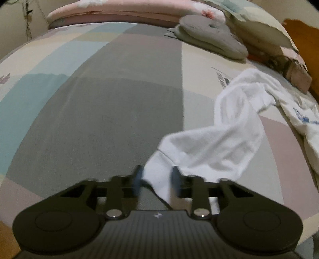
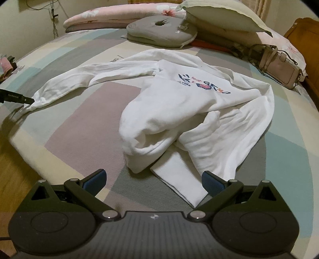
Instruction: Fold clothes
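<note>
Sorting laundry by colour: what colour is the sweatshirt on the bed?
White sweatshirt, with a small multicoloured chest print; right wrist view shows it best.

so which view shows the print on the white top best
The right wrist view: the whole top lies spread on the bed with the print facing the camera. The left wrist view shows mainly a sleeve and only a cut-off scrap of blue print at the right edge.

Patchwork-sheeted bed point(image 2: 83, 127) with pillows point(image 2: 223, 18), wooden floor point(image 2: 18, 175), pale wall point(image 2: 35, 18).
</note>
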A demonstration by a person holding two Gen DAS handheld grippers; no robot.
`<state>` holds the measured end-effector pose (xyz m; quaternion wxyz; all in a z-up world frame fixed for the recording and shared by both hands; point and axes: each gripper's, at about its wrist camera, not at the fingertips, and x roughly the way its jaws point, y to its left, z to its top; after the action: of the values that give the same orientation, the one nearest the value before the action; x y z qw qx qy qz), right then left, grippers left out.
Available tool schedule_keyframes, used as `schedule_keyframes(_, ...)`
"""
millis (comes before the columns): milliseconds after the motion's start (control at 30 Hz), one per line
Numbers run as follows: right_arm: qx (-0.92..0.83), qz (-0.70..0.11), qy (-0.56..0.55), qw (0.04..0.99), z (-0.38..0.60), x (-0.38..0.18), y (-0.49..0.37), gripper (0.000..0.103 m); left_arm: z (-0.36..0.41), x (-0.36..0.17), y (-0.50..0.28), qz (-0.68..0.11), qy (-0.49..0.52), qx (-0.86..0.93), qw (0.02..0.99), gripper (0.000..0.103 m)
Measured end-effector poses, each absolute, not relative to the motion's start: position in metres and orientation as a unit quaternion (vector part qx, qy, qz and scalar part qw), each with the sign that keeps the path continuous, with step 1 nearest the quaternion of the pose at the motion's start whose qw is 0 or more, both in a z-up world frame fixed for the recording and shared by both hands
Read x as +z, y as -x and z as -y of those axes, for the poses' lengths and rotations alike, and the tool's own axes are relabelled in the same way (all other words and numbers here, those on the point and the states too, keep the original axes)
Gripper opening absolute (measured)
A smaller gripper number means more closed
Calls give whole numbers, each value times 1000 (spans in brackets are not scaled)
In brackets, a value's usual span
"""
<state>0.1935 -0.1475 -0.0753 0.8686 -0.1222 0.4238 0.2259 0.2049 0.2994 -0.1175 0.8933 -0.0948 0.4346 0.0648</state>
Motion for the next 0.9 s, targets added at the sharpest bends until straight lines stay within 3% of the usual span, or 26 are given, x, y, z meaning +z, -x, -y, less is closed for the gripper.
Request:
schedule_keyframes(733, 206, -423, 131, 873, 146, -74, -201, 103, -405, -77, -283, -419, 64, 236, 875, 5)
schedule_keyframes(767, 205, -423, 129, 873, 146, -74, -202, 103, -408, -78, -287, -417, 66, 237, 875, 7)
schedule_keyframes(800, 204, -423, 128, 873, 147, -74, -203, 103, -411, -79, -291, -419, 64, 240, 873, 16)
schedule_keyframes(900, 204, -426, 125, 873, 147, -75, -205, 103, -417, -79, -299, -423, 69, 268, 863, 19)
